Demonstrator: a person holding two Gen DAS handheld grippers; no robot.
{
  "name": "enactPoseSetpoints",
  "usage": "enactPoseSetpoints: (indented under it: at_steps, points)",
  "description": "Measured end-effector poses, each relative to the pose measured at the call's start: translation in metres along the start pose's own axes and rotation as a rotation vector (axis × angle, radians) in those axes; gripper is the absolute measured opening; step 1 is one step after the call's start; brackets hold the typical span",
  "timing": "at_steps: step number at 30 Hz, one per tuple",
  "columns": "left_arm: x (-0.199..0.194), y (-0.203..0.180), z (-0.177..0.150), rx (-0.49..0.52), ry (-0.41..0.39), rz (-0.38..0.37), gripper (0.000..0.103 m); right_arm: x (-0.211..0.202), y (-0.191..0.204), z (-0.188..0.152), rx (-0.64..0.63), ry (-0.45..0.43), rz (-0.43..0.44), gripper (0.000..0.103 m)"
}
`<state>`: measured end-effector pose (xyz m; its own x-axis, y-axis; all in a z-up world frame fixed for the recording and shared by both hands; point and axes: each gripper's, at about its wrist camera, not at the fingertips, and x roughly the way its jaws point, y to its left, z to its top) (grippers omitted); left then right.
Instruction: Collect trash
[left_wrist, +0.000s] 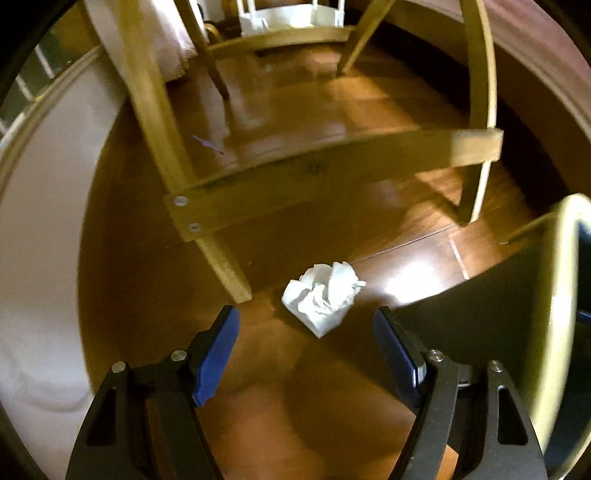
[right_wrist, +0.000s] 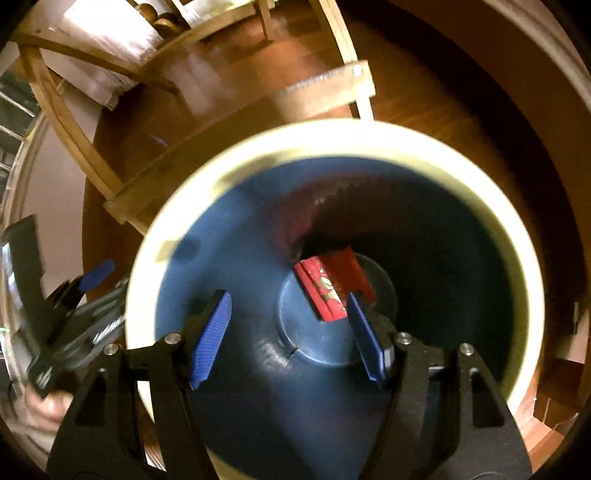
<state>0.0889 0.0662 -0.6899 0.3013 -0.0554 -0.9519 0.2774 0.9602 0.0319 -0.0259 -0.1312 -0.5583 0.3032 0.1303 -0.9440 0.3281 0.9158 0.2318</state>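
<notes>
The crumpled white tissue (left_wrist: 323, 297) lies on the wooden floor (left_wrist: 303, 387) just beyond the tips of the left gripper (left_wrist: 306, 325), roughly centred on the gap between its blue pads (left_wrist: 218, 354) and apart from both of them. The jaws stand wide and hold nothing. The wad is bunched, slightly longer on a diagonal from its upper right down to a folded corner that points toward the gripper. It sits just beside the foot of the nearest wooden chair leg (left_wrist: 229, 269), on the side away from the wall. The left gripper points steeply down at the floor. The right gripper (right_wrist: 288, 310) also points steeply down, into the blue bin (right_wrist: 332, 136) with a cream rim; its jaws are spread apart and empty, above a red wrapper (right_wrist: 325, 291) lying on the bin's bottom, long axis running diagonally. The bin stands well to the chair leg's far side, past the tissue.
</notes>
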Motion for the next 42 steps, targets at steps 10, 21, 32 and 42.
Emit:
enactPoseSetpoints:
  at_steps: [10, 21, 32, 42]
  points:
    - [0.103, -0.014, 0.011, 0.103, 0.055, -0.019, 0.075, 0.033, -0.022, -0.003, 0.018, 0.069, 0.023, 0.062]
    - [0.16, -0.041, 0.015, 0.152, 0.182, -0.019, 0.049, 0.03, -0.029, 0.0, 0.028, 0.056, 0.033, 0.062]
    - [0.155, -0.049, 0.009, 0.229, 0.163, 0.025, 0.028, 0.037, -0.029, -0.002, 0.026, 0.069, 0.024, 0.061]
    - [0.083, -0.024, 0.002, 0.125, 0.112, 0.027, 0.028, 0.022, -0.02, -0.001, 0.006, 0.064, 0.006, 0.06]
